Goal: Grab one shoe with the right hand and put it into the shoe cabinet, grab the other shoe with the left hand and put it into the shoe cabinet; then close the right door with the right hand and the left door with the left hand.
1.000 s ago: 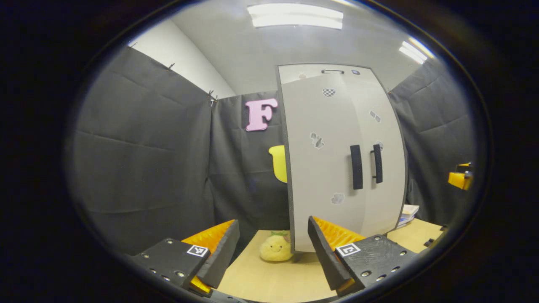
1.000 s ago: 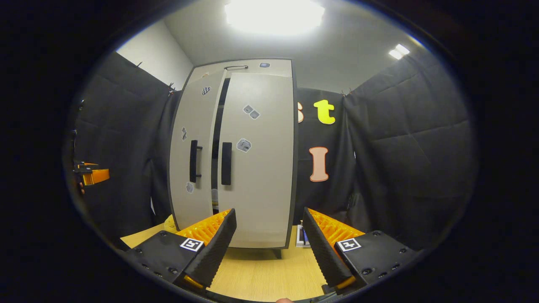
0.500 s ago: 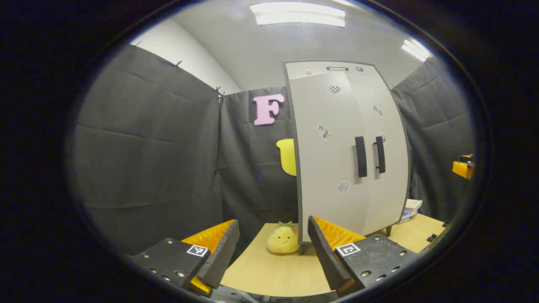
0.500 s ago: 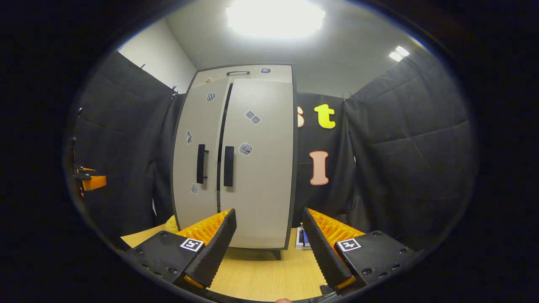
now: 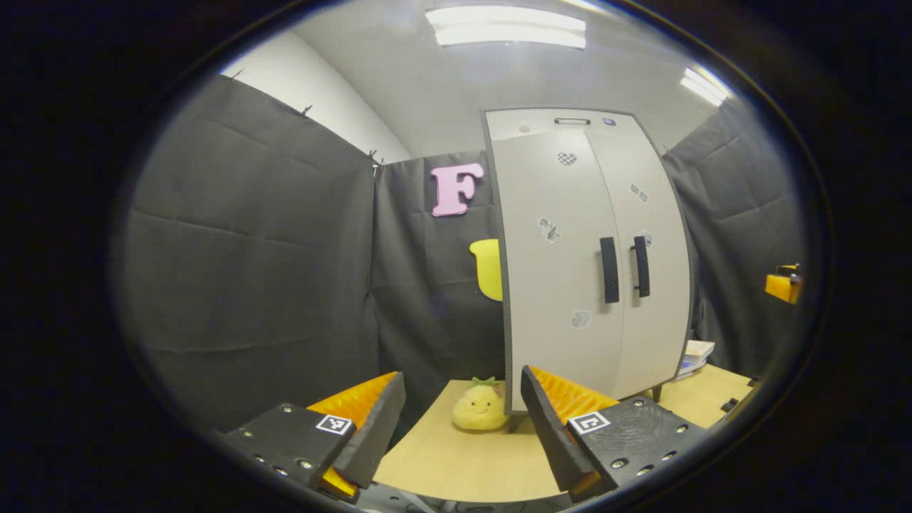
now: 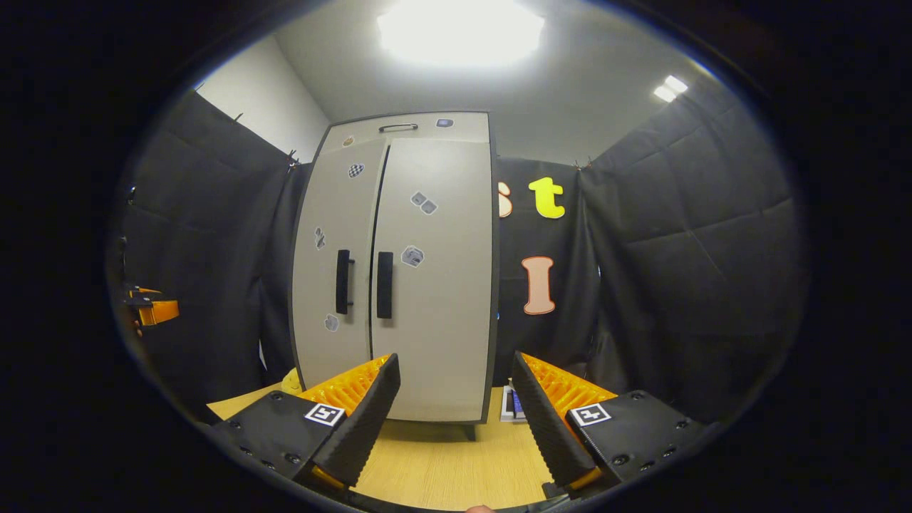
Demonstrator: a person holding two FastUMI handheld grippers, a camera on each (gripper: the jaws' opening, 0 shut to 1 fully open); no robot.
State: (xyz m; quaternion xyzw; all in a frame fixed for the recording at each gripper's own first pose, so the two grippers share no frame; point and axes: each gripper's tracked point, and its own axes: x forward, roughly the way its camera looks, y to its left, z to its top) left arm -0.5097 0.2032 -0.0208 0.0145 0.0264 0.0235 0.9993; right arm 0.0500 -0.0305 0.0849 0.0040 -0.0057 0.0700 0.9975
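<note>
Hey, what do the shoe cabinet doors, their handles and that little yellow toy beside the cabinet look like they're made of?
Cabinet doors: probably laminated board, matt pale grey with dark edging; flat, even surface with stickers on it.
Handles: black bars, plastic or coated metal; the look leaves it open.
Yellow toy: soft plush, going by its fuzzy, rounded outline, with a green tuft on top.

shoes: hidden behind shut cabinet doors (image 6: 399,285) | books (image 5: 692,356): partly behind cabinet

Shoe cabinet (image 6: 427,299) finished in pale grey with black handles (image 6: 385,284), table (image 6: 442,463) in light wood grain, plush toy (image 5: 479,410) coloured yellow
</note>
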